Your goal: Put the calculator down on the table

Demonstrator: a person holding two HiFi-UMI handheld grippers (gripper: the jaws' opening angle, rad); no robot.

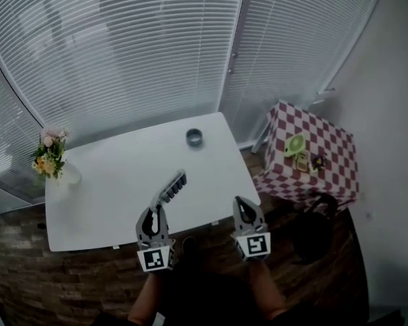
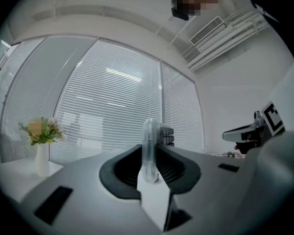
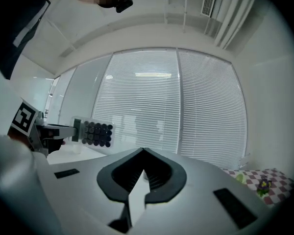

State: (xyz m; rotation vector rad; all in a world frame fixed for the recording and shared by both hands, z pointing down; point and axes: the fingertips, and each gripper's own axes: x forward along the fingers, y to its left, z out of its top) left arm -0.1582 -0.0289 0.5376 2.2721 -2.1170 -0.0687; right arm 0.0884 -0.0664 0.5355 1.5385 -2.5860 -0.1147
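calculator (image 1: pixel 172 187) keys illegible, forearms (image 1: pixel 147 297) cropped

1 vase of flowers (image 1: pixel 52 160), with pink and yellow blooms, stands at the left of the head view. 1 small grey round container (image 1: pixel 194 138) sits well apart from it, nearer the window. Horizontal blinds (image 1: pixel 122 53) cover the curved window wall. At the right, a red-and-white checked cloth (image 1: pixel 333 148) carries 1 green item (image 1: pixel 296 145) and smaller pieces, too small to identify. A dark object (image 1: pixel 316 228) stands on the brick-pattern floor (image 1: pixel 20 284) just beside the cloth.
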